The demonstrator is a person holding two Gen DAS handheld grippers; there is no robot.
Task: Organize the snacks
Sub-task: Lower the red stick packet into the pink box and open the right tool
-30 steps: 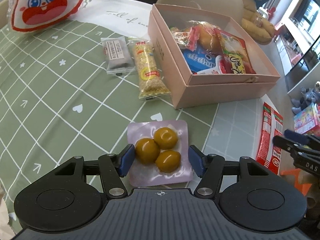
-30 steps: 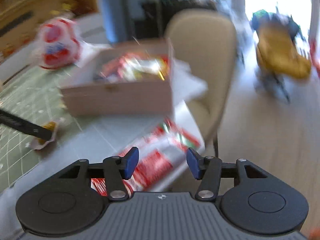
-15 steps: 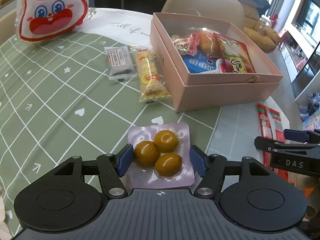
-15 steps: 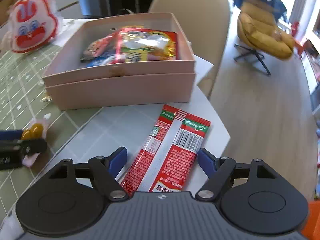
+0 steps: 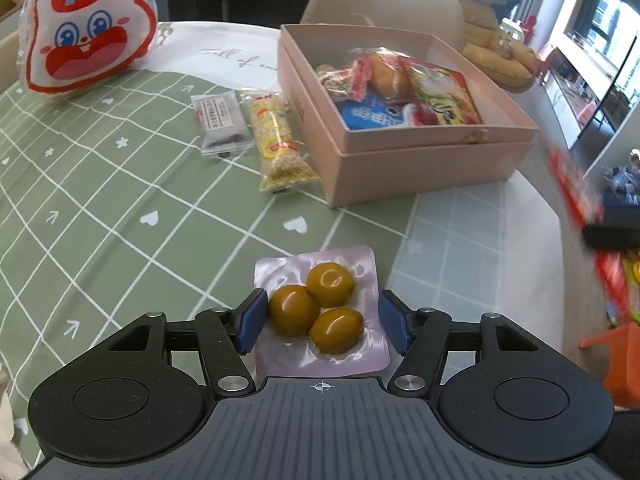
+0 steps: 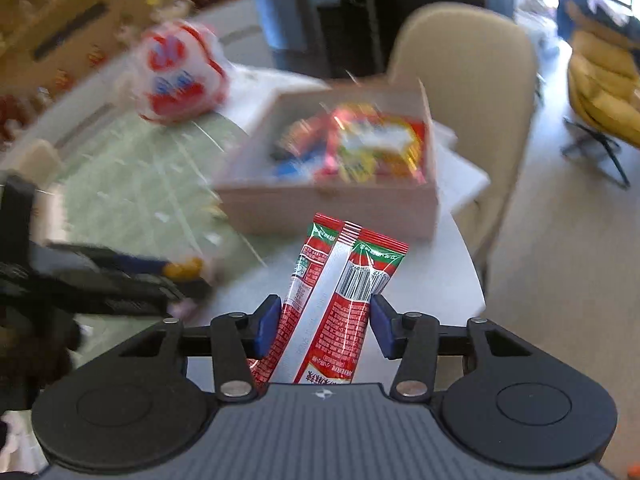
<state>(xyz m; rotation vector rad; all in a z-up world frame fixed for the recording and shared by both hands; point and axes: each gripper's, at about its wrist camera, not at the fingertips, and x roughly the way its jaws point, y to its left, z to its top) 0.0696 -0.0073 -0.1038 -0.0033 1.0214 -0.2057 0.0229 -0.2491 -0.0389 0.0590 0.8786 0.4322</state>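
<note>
A pink box (image 5: 424, 160) with several snacks inside stands at the far right of the table; it also shows blurred in the right wrist view (image 6: 328, 208). My left gripper (image 5: 322, 318) is closed around a pink pack of three yellow-brown balls (image 5: 320, 312), its pads touching both edges. My right gripper (image 6: 323, 326) is shut on a red double sausage pack (image 6: 340, 304) and holds it lifted off the table, pointing toward the box. A grain bar (image 5: 278, 144) and a grey wrapped snack (image 5: 220, 122) lie left of the box.
A rabbit-face snack bag (image 5: 86, 28) stands at the far left of the green checked tablecloth (image 5: 100, 200). A beige chair (image 6: 468, 80) is behind the box. The table's right edge drops to the floor (image 6: 560, 260).
My right gripper closed on the red sausage pack and lifted it off the table, swinging toward the box. My left gripper has held its place around the pink pack.
</note>
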